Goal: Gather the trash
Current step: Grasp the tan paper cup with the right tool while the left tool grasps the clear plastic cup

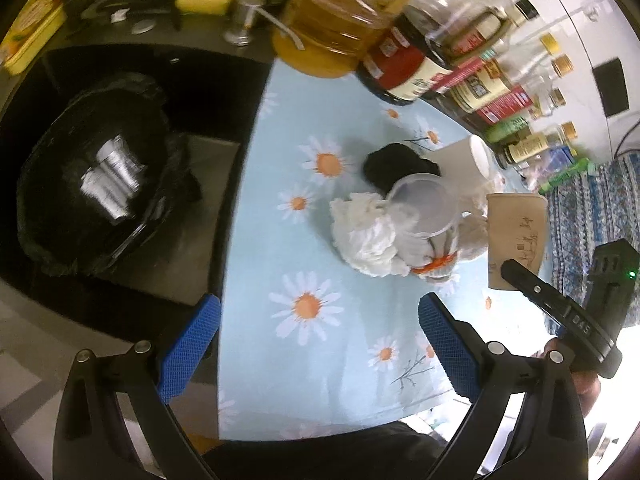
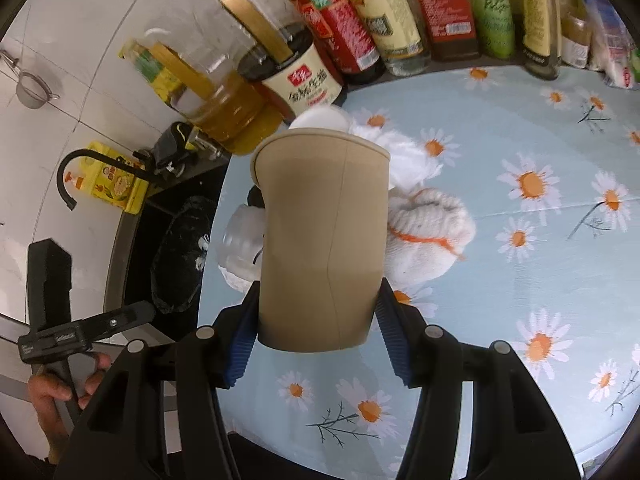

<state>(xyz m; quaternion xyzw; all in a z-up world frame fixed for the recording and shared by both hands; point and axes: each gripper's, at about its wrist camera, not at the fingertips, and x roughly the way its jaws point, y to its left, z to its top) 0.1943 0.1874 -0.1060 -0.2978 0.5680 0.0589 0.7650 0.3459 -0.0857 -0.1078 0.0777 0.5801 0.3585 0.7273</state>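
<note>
Left wrist view: left gripper [image 1: 318, 344] spread wide, blue pads [image 1: 188, 346] with nothing between them, hovering over the daisy-print tablecloth [image 1: 280, 248] near its edge. Left of the cloth, lower down, a bin lined with a black bag [image 1: 96, 176]; something silvery and crinkled lies inside. On the cloth, clustered together: crumpled white tissue [image 1: 364, 236], a clear plastic cup [image 1: 424, 210] lying on top of it, a black crumpled item [image 1: 394, 162] just behind, a white paper cup [image 1: 464, 158] tipped on its side. The brown paper cup [image 1: 516, 232] is at the right of the pile, with the other tool's dark body overlapping its lower edge. Row of sauce and oil bottles [image 1: 404, 68] along the back

Right wrist view: right gripper [image 2: 318, 336] pinches the brown paper cup [image 2: 324, 240] near its base, one blue pad on each side; jaw readings have settled on the cup. Cup roughly upright in frame, rim away from the camera. Whether it is clear of the cloth, cannot tell. Behind it the tissue [image 2: 404, 152] and a white cloth with orange stitching [image 2: 428, 232]. At lower left, a hand [image 2: 60, 388] grips the handle of the other tool
</note>
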